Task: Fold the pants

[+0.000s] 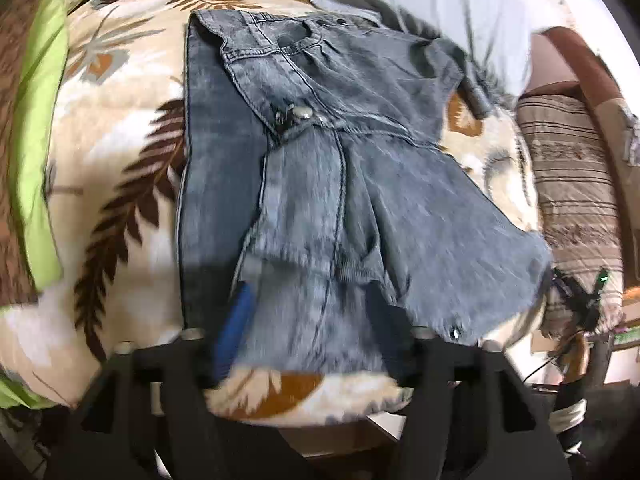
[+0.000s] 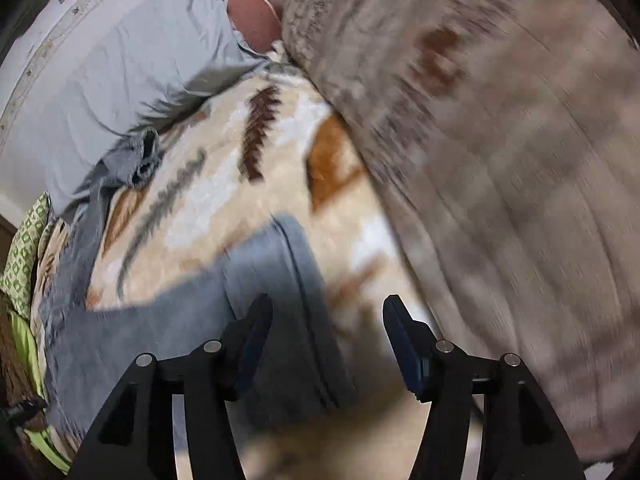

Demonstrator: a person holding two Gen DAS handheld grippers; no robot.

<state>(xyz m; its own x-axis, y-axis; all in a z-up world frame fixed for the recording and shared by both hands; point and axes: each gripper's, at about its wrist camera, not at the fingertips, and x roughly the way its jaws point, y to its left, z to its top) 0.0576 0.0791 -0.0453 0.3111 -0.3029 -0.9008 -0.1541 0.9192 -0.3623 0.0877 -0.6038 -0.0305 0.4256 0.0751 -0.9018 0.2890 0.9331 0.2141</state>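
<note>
Grey-blue denim pants (image 1: 320, 152) lie on a cream leaf-print blanket (image 1: 120, 152), waistband and button far, frayed hems near. My left gripper (image 1: 312, 320) is open, its jaws wide apart around the near hem; the blue left pad (image 1: 236, 320) shows, and denim hides the right one. In the right wrist view my right gripper (image 2: 328, 344) is open just above a fold of the pants (image 2: 280, 300), which runs off to the left. Nothing is held by either gripper.
A brown striped plush blanket (image 2: 500, 160) is heaped to the right and shows in the left wrist view (image 1: 572, 200). A person in a white shirt (image 1: 460, 8) sits at the far side. A green patterned cover (image 1: 36, 160) edges the left.
</note>
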